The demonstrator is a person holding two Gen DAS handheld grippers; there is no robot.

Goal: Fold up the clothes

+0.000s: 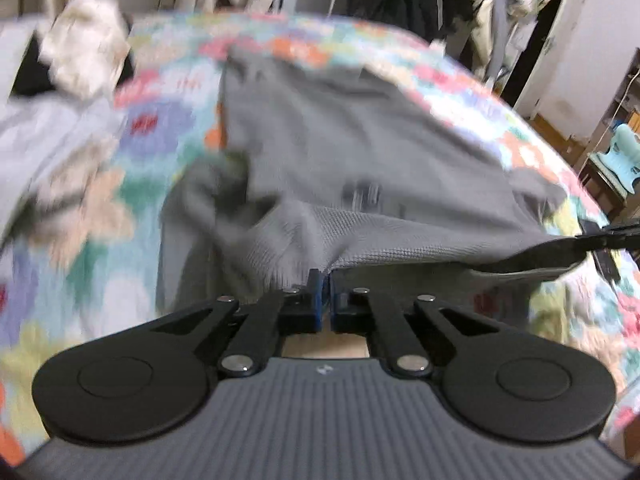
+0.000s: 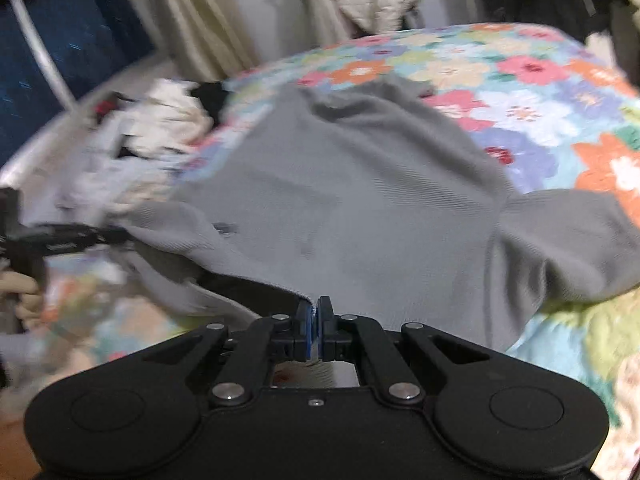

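The left gripper (image 1: 323, 280) has its jaws pressed together on the near hem of a grey knit top (image 1: 340, 152), a pinch of ribbed edge caught between the blue pads. The right gripper (image 2: 314, 307) does the same on its own stretch of that hem, jaws closed with only cloth between them. The two grips sit apart along one edge, which looks deliberate: holding the hem at two points keeps it taut and straight, so the lower part can be carried over as one flat panel.

Just beyond both sets of jaws the hem is raised off the bed, with a dark shadowed gap beneath it, so the fold seems to be at its start rather than finished. Off to the side of the left jaws the other gripper's black fingers show at the same edge.

Further ahead the body of the top lies spread on a flower-patterned bedspread (image 2: 520, 68), one sleeve bunched to the right of the right jaws. That flat spread gives a surface to fold onto.

Farthest away, left of the jaws, a heap of pale and dark clothes (image 2: 160, 120) waits, presumably still to be folded. Both views are blurred.
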